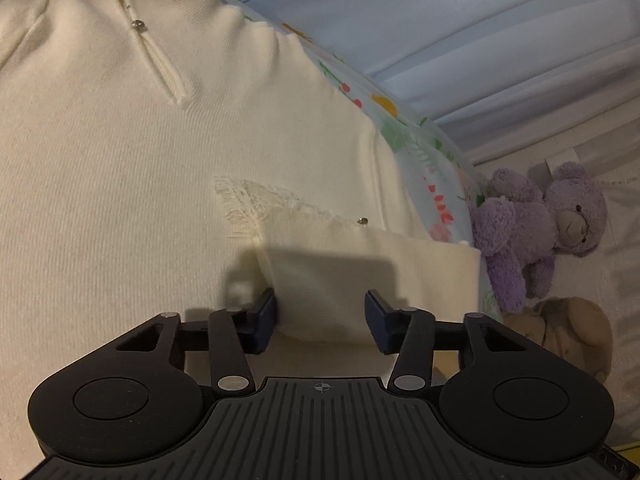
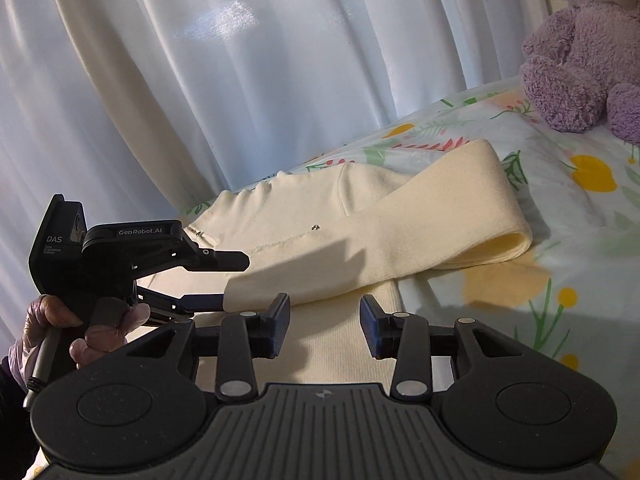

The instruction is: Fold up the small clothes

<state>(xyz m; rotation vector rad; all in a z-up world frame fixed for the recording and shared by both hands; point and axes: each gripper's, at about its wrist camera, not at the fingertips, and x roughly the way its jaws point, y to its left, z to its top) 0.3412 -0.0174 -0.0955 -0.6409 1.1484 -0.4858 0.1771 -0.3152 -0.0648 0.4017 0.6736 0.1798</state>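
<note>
Bedroom: floral bedsheet (image 2: 540, 208), teddy bear (image 1: 548, 224)

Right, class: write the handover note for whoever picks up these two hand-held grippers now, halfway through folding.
Left hand-held gripper: jaws apart, sleeve end between them, no visible pinch.
Right hand-held gripper: open, empty, over the cream top near its edge.
Top lies flat on the floral sheet, with a purple teddy bear beyond it.
Done: that sleeve is folded across the body.
Left: the remaining folds. The other sleeve is out of view, so check it.
</note>
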